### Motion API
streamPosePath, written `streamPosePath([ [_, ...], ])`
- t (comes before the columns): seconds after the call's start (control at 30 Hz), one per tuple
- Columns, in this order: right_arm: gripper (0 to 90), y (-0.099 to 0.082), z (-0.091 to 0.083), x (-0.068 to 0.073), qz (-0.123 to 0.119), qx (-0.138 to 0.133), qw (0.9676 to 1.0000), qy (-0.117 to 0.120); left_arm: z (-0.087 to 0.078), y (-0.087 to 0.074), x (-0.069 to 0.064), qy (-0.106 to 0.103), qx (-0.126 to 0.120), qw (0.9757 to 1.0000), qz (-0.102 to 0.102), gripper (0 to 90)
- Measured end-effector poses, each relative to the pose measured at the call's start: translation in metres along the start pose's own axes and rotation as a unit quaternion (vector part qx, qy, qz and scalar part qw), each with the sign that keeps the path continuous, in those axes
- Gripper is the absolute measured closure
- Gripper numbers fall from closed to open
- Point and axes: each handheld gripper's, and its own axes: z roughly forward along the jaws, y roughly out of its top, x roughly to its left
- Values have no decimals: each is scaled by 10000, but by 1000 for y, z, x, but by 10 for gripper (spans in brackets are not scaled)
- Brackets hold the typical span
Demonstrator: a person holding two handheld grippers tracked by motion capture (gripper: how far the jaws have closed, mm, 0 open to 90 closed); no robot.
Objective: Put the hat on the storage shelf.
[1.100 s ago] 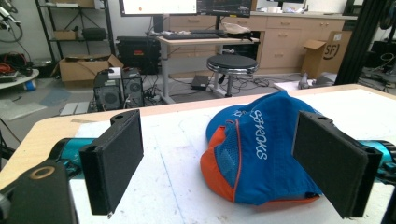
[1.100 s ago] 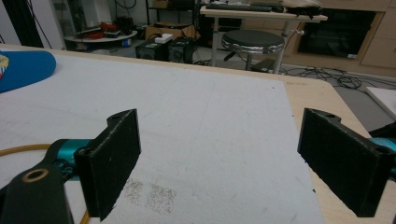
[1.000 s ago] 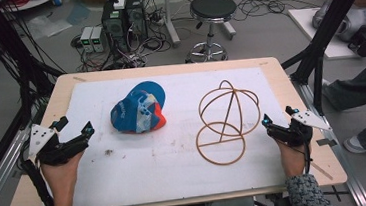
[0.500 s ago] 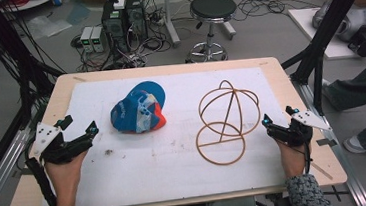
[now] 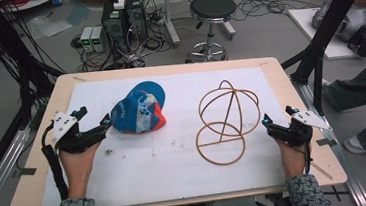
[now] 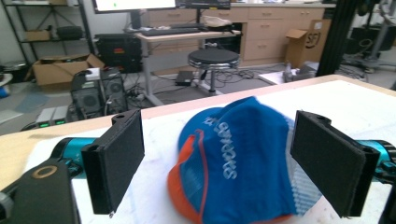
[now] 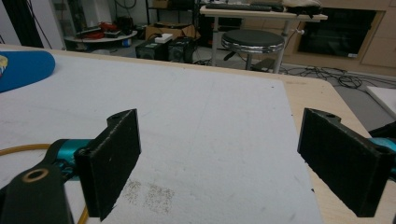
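**Cap and wire frame wait between two spread grippers**

Nearest the counter's front edge, two forearms in patterned sleeves, each hand wrapped round a handheld gripper. Toward the front-left corner, the left gripper [image 5: 103,126], jaws spread wide and pinching nothing, aimed at a blue and orange cap [image 5: 139,110] lying just beyond its tips. Seen in the left gripper view framed between the two black pads, that same cap [image 6: 233,158] crumpled on the white sheet [image 5: 176,159], crown slumped, orange trim at the near side. Toward the front-right corner, the right gripper [image 5: 268,124], jaws likewise spread and empty, close beside a tan wire frame [image 5: 225,122] of hoops and struts resting on its base ring right of the counter's middle. Farther back, bare sheet up to the counter's rear edge; past it, a black stool [image 5: 212,10], computer towers [image 5: 123,20] and loose cables on the floor.

Likely handling, judged from looks alone: cap soft, light and floppy, prone to fold or sag when lifted, so best pinched at the stiffer brim or a bunched fold of the crown. Frame apparently light and rigid, thin and possibly slippery, best taken by closing on a single hoop or strut near the base, with care against tipping or rolling.
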Motion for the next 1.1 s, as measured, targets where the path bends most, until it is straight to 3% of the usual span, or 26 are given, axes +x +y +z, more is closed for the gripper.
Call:
streamPosePath([
  [0.27, 124, 0, 0, 0, 41, 19, 10000, 17, 23, 7, -11, -131, 56, 9999, 80, 182],
  [0.53, 125, 0, 1, -1, 48, 8, 10000, 23, 48, 13, -19, -183, -52, 9997, 122, 193],
  [0.93, 125, -1, 1, -1, 95, 21, 9999, 30, 77, 7, -28, -234, -148, 9993, 246, 230],
  [1.1, 125, -1, 1, -1, 92, 18, 9999, 38, 91, 7, -33, -250, -27, 9989, 406, 232],
])
